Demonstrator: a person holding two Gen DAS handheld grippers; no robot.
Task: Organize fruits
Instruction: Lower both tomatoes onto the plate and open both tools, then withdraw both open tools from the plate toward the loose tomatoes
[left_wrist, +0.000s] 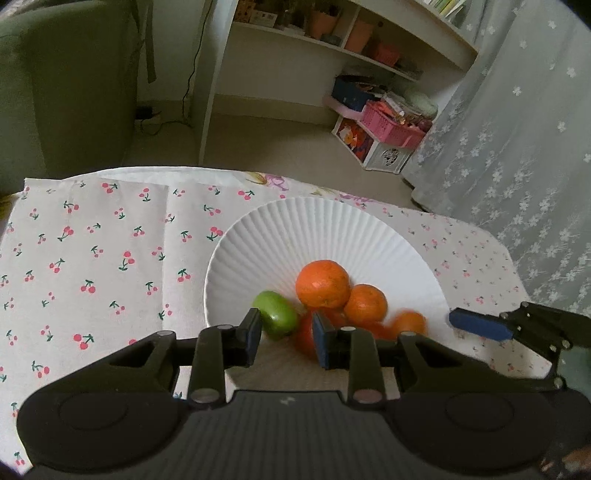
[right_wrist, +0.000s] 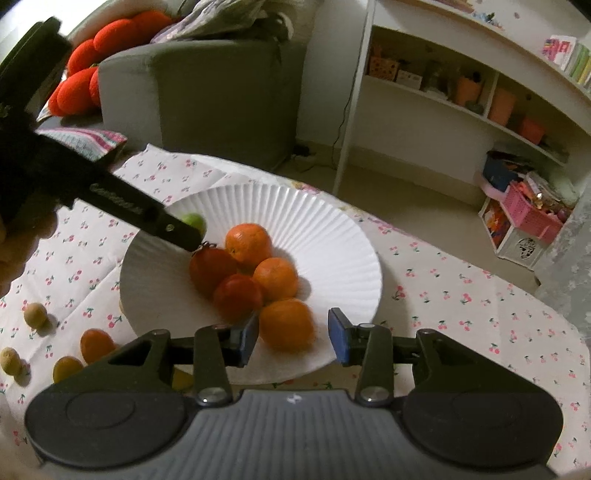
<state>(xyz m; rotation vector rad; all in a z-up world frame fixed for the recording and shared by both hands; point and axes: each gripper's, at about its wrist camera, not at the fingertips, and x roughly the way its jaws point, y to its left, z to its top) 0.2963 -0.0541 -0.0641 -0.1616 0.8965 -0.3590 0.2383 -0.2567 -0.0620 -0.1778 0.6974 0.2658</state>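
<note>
A white ribbed plate (left_wrist: 295, 221) (right_wrist: 295, 206) on the cherry-print cloth holds three oranges, two red tomatoes (right_wrist: 210, 269) and a green fruit (left_wrist: 275, 319). My left gripper (left_wrist: 286, 336) hangs over the plate's near side with its jaws apart and nothing between the pads. The green fruit lies just beyond its left fingertip. In the right wrist view that same finger (right_wrist: 147, 214) half hides the green fruit (right_wrist: 194, 221). My right gripper (right_wrist: 293, 336) is open around the nearest orange (right_wrist: 286, 325), which looks blurred; the right pad stands off it.
Several small loose fruits lie on the cloth left of the plate: tan ones (right_wrist: 35, 314), an orange one (right_wrist: 96, 345), a yellow one (right_wrist: 66, 369). Beyond the table's far edge stand a grey sofa (right_wrist: 207, 99), a white shelf (right_wrist: 443, 103) and a pink basket (right_wrist: 532, 214).
</note>
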